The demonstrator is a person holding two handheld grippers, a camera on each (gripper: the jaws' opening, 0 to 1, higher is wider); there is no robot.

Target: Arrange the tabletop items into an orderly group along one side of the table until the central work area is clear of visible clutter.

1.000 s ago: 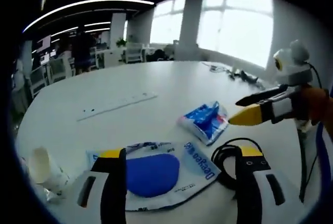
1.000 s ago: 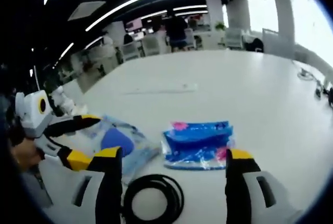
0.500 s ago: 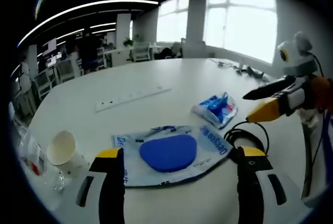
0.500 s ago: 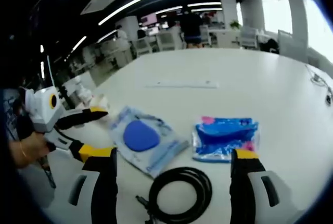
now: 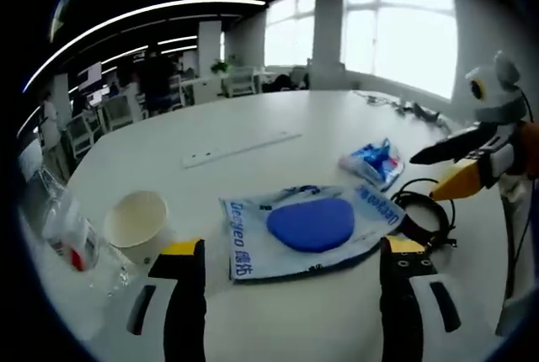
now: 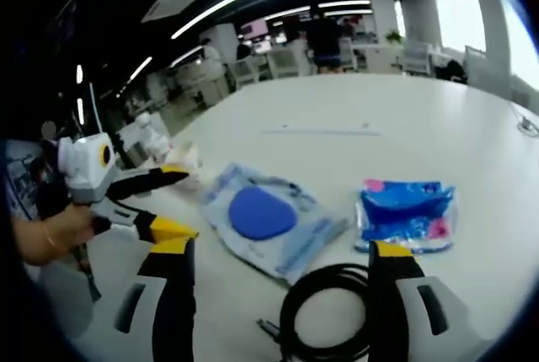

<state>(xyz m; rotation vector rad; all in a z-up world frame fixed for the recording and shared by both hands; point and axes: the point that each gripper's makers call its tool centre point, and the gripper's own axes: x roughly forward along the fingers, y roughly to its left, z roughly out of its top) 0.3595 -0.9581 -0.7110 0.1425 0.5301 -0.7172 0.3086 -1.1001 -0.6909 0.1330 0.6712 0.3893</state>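
Hovering wide-open and empty, left tool (image 5: 282, 295) should drop onto clear pouch (image 5: 313, 229) edge beside paper cup (image 5: 137, 225), avoiding crumpling.

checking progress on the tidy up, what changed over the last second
Both claws, the left claw and the right claw, swung leftward over the table, open and holding nothing. The paper cup came into the left gripper view. The blue-pad pouch, blue packet and black cable lie unmoved.

Both views low over table (image 5: 253, 126)
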